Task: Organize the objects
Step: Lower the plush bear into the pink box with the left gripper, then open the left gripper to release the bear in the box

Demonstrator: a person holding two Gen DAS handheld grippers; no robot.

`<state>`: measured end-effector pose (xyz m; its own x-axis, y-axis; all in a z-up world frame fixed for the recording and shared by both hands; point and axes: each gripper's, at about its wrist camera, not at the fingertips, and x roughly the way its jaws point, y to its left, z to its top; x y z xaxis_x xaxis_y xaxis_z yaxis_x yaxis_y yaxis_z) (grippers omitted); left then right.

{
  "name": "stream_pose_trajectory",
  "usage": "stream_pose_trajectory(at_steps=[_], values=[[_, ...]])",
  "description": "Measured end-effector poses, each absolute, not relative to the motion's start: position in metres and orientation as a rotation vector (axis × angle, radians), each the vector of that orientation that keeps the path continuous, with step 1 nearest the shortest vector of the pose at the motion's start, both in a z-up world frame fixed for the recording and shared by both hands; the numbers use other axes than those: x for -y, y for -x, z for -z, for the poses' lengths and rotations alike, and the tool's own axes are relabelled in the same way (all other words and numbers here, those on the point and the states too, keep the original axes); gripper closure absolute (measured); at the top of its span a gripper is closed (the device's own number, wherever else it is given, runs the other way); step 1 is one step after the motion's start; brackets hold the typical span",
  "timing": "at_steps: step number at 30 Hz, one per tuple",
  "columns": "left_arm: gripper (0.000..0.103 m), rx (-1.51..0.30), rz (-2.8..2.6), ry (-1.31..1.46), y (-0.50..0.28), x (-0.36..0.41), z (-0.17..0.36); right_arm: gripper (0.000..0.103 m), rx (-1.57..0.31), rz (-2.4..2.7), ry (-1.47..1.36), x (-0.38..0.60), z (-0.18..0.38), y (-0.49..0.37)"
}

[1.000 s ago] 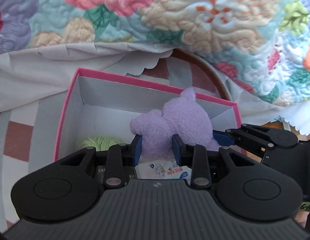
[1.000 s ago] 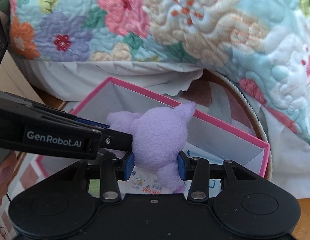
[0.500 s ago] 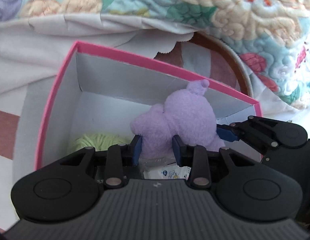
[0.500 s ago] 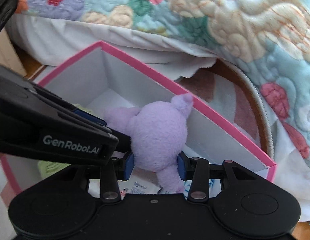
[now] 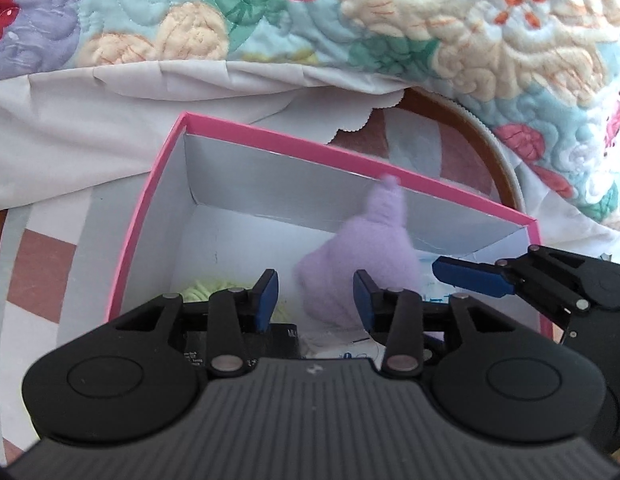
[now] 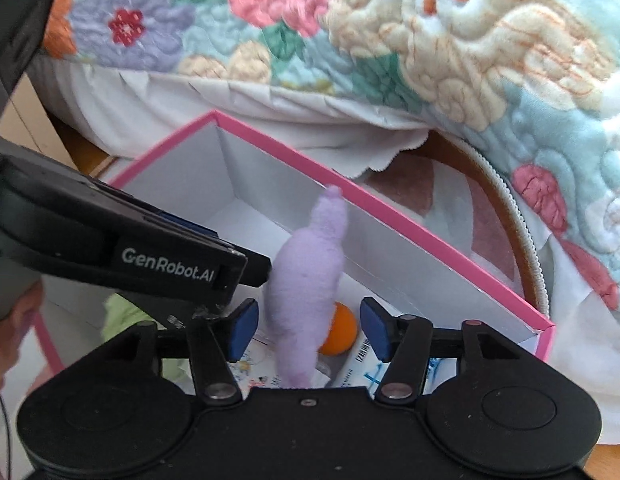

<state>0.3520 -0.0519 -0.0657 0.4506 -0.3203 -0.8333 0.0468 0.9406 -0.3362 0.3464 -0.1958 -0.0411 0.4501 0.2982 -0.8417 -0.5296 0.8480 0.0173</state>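
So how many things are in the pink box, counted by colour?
Purple: 1, the plush toy
Orange: 1, the ball
Green: 1, the yarn bundle
White with print: at least 1, the packets on the bottom, too hidden to count exactly
Total: at least 4 in the pink box

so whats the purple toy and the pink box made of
Purple toy: soft plush, probably synthetic fleece, going by its fuzzy matte nap and blurred outline. Pink box: looks like rigid cardboard, with thin straight walls, a smooth pink rim and a plain white, slightly glossy inside.
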Motion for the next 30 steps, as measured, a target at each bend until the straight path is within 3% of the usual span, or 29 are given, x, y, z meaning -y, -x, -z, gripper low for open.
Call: stream_pose_trajectory(at_steps=[1, 3, 5, 10, 14, 18, 30], values=[[0.063, -1.085, 0.234, 0.285, -0.351, 0.05, 0.066, 0.042, -0.985, -0.524, 0.246, 0.196, 0.041, -0.348], [0.063, -1.087, 0.228, 0.283, -0.352, 0.051, 0.066, 0.068, -1.0, -0.538, 0.192, 0.198, 0.044, -0.353], [0.063, -1.086, 0.222, 0.285, -0.354, 0.042, 0.064, 0.071, -1.026, -0.531, 0.135, 0.198, 0.049, -0.36], [0.063, -1.082, 0.203, 0.269, -0.35, 0.042, 0.06, 0.073, -1.1, -0.526, -0.022, 0.199, 0.069, -0.37], [0.062, -1.087, 0.189, 0.264, -0.346, 0.041, 0.055, 0.072, -1.087, -0.513, 0.013, 0.191, 0.073, -0.366], [0.05, -1.109, 0.165, 0.242, -0.336, 0.038, 0.047, 0.07, -1.027, -0.514, 0.007, 0.202, 0.062, -0.356], [0.036, -1.163, 0.14, 0.06, -0.294, 0.045, 0.017, 0.07, -0.916, -0.476, 0.022, 0.24, 0.015, -0.305]])
